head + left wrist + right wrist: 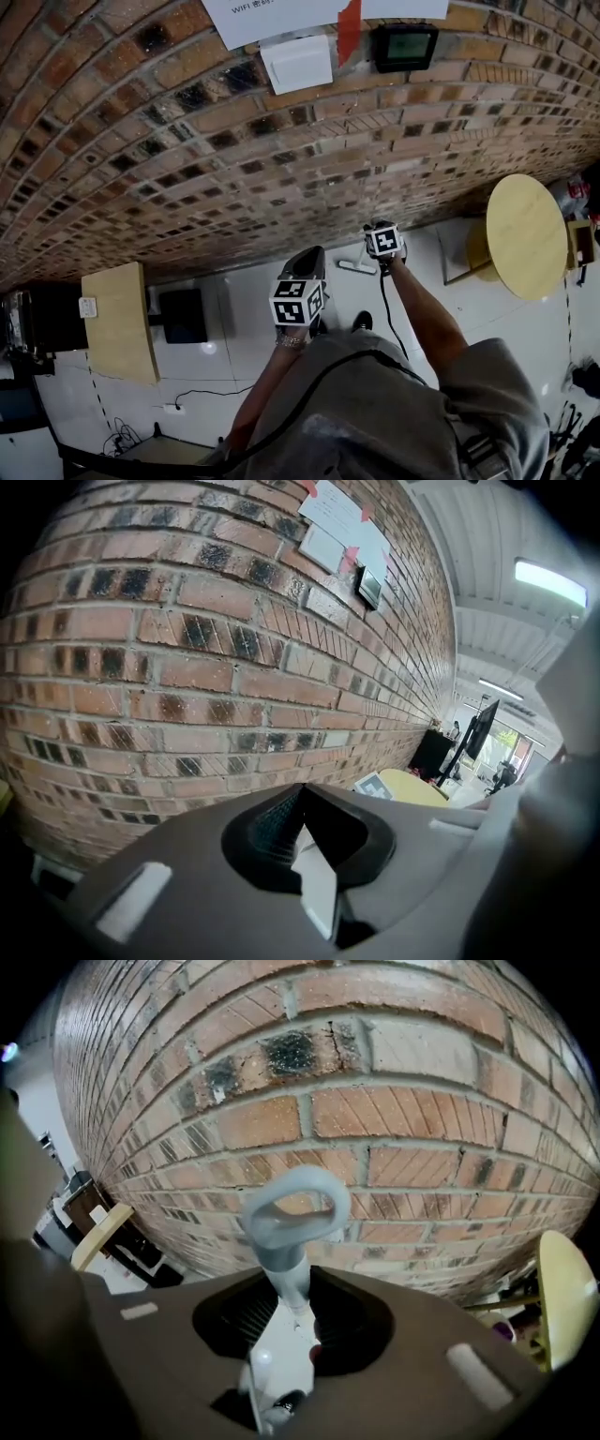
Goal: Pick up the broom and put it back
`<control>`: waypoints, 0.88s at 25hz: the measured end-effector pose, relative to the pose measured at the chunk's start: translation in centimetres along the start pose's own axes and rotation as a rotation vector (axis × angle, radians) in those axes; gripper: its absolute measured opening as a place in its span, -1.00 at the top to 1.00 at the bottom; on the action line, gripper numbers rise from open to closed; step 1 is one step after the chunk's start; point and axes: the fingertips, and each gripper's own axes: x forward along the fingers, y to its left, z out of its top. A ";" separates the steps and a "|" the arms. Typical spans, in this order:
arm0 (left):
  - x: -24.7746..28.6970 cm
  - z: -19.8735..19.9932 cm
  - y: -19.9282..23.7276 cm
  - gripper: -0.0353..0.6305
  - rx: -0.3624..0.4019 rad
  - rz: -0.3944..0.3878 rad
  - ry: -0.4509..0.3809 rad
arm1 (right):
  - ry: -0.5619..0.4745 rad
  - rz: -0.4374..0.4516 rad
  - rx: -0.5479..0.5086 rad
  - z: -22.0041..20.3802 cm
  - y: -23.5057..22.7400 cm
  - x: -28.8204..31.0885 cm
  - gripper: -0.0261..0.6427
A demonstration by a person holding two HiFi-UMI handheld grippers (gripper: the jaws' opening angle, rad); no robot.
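Observation:
My right gripper point(295, 1314) is shut on the broom's white handle point(281, 1354). The handle's pale grey hanging loop point(292, 1206) sticks out past the jaws toward the brick wall point(375, 1101). In the head view this gripper point(381, 259) is low by the foot of the wall, with a white part of the broom point(355, 267) beside it. My left gripper point(302, 829) holds a flat white piece point(317, 885) between its black ribbed pads; what it belongs to is hidden. In the head view it point(307, 266) hangs just left of the right one.
A round yellow table point(525, 234) stands to the right, close to the wall. A wooden panel point(120, 323) and a black box point(183, 315) are at the left on the white floor. Papers point(298, 64) and a small black screen point(403, 45) hang on the wall. A black cable point(386, 319) trails from the right gripper.

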 end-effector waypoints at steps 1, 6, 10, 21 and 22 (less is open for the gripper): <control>0.2 0.0 0.3 0.89 -0.005 0.004 0.003 | -0.003 0.002 -0.002 0.6 -0.3 0.5 0.62; 1.2 -0.4 0.6 0.89 -0.023 0.006 0.028 | 0.011 0.009 0.009 3.4 -2.6 3.1 0.62; 1.6 -0.7 1.1 0.89 -0.028 0.010 0.045 | 0.011 0.022 0.055 5.2 -4.1 4.6 0.62; 1.9 -0.5 2.6 0.89 -0.041 0.032 0.051 | -0.002 0.059 0.199 6.6 -5.4 5.5 0.10; 2.0 -0.5 2.6 0.89 -0.039 0.031 0.053 | -0.005 0.060 0.201 6.6 -5.4 5.6 0.09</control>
